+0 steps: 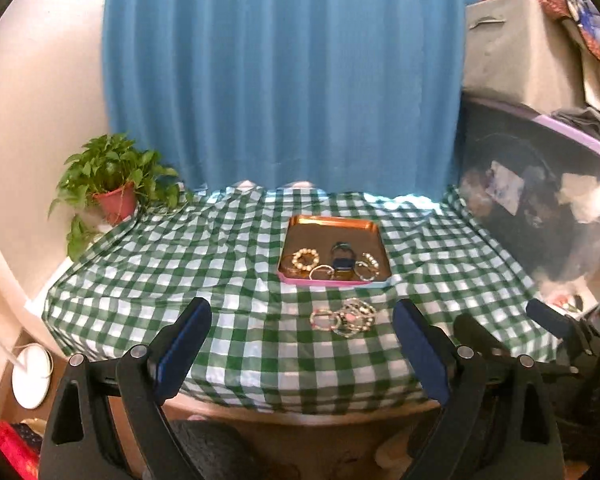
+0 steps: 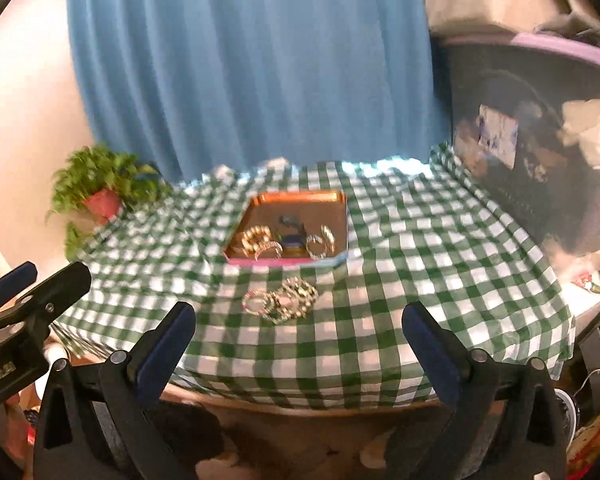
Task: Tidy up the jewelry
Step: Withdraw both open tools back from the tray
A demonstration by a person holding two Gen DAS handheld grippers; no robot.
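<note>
A copper-coloured tray with a pink and blue rim sits mid-table and holds several bracelets and rings. A cluster of loose bracelets lies on the green checked cloth just in front of the tray. My left gripper is open and empty, held back at the table's near edge, short of the cluster. In the right wrist view the tray and the loose bracelets appear left of centre. My right gripper is open and empty, also at the near edge.
A potted plant stands at the table's back left corner. A blue curtain hangs behind. A dark bin with a purple rim stands close on the right. The left gripper shows at the left edge of the right wrist view.
</note>
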